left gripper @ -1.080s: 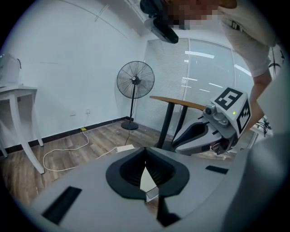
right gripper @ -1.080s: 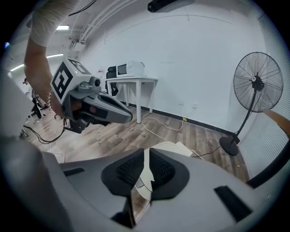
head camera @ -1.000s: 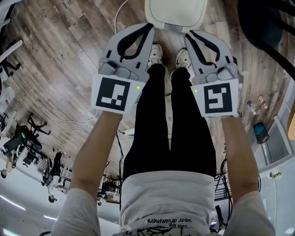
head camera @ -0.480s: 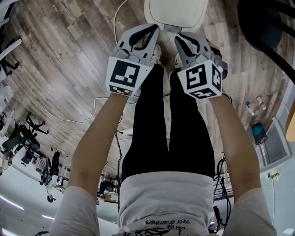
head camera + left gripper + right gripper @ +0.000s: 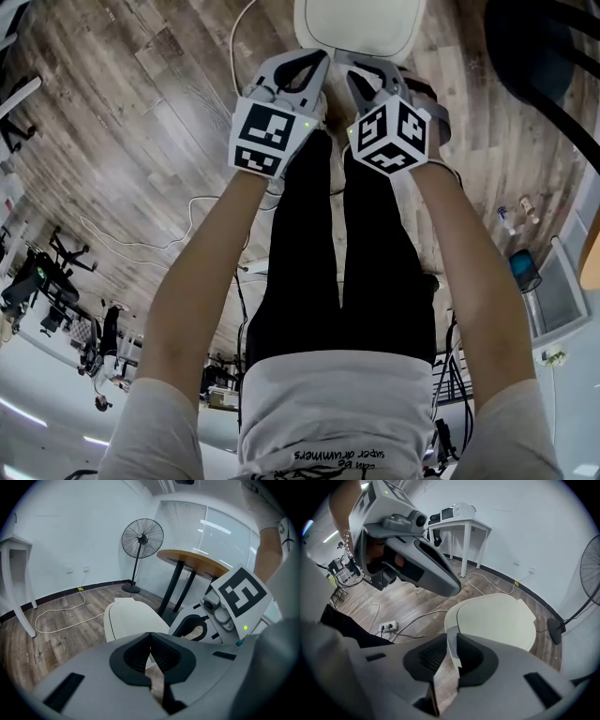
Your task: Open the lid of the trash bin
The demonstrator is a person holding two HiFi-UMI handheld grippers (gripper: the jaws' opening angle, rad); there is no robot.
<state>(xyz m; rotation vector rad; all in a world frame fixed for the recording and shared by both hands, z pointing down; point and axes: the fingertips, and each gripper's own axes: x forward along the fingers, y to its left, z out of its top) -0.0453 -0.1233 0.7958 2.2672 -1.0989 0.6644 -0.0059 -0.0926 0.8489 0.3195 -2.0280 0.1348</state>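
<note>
The white trash bin (image 5: 356,23) stands on the wooden floor just past the person's feet, its lid (image 5: 494,618) down. Both grippers hang side by side over its near edge and point down at it. My left gripper (image 5: 317,58) has its jaws shut with nothing between them (image 5: 151,634); the lid (image 5: 129,620) lies just beyond its tips. My right gripper (image 5: 354,67) is opening: a narrow gap (image 5: 452,637) shows between its tips, and through it I see the lid's front rim. I cannot tell whether the pads touch the rim.
A white cable (image 5: 141,246) snakes over the floor on the left and a power strip (image 5: 388,626) lies near the feet. A standing fan (image 5: 142,538) and a round table (image 5: 192,564) are behind the bin. A white desk (image 5: 461,527) stands by the wall.
Both grippers have sunk toward the bin and drawn closer together. The right one has rolled, so its marker cube shows two faces.
</note>
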